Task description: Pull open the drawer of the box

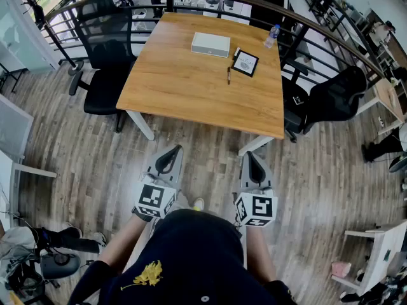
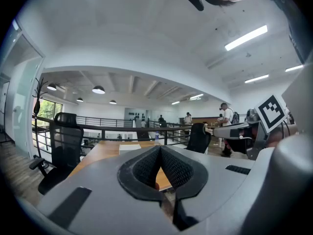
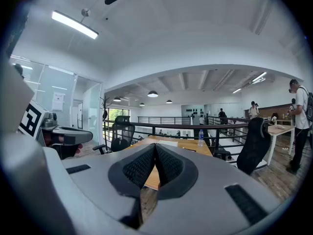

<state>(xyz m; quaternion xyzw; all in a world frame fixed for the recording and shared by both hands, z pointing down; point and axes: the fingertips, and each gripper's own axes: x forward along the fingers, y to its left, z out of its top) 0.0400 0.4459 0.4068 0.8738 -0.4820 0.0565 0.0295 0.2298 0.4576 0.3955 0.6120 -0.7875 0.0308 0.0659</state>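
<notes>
Head view | left gripper [image 1: 175,149] closed, empty | right gripper [image 1: 248,154] closed, empty | box [image 1: 210,44] untouched

No word, number or brand can be read anywhere. The cube [image 1: 154,199] on the left tongs [image 1: 169,154] and the cube [image 1: 256,208] on the right tongs [image 1: 253,156] bear only black-and-white square patterns. The sheet [image 3: 58,101] on the glass wall [image 3: 68,106] and the label of the bottle [image 1: 272,35] on the counter [image 1: 191,75] are too small to read.

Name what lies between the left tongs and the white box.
In the head view, only wood floor and bare tabletop separate the left tongs from the white box.
</notes>
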